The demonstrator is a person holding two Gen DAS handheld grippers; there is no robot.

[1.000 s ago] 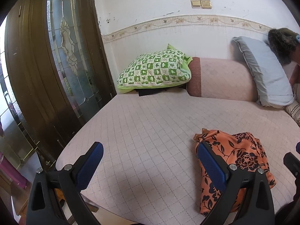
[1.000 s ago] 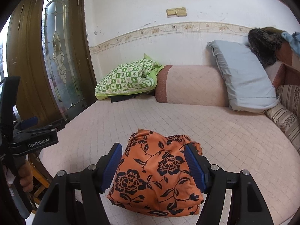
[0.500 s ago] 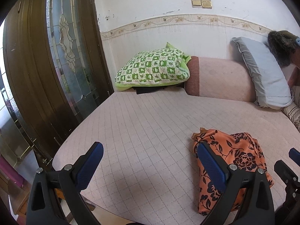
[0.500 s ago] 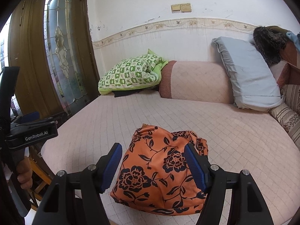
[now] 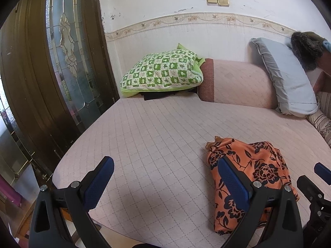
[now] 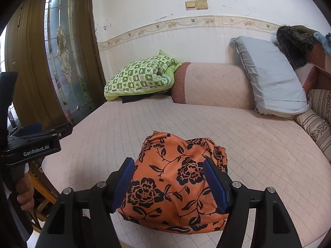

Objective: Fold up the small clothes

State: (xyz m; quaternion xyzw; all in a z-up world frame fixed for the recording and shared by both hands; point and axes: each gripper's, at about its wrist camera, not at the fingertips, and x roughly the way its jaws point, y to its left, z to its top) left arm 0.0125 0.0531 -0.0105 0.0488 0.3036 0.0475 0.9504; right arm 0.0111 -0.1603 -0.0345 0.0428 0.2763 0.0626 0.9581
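An orange garment with black flowers (image 6: 175, 181) lies folded in a bundle on the pink quilted bed (image 6: 206, 128), near its front edge. My right gripper (image 6: 168, 163) hovers just in front of the bundle, jaws open, and the blue pads frame the cloth without pressing it. My left gripper (image 5: 165, 163) stands open over bare bedding to the left of the garment (image 5: 252, 177), with nothing between its fingers. The right gripper's tip (image 5: 322, 173) shows at the right edge of the left wrist view. A hand holds the left gripper (image 6: 31, 142) at the far left of the right wrist view.
A green checked pillow (image 5: 163, 70), a pink bolster (image 5: 238, 82) and a grey pillow (image 5: 287, 78) line the wall at the bed's far side. A striped cushion (image 6: 318, 122) lies at the right. A wooden door with glass panels (image 5: 62, 62) stands to the left.
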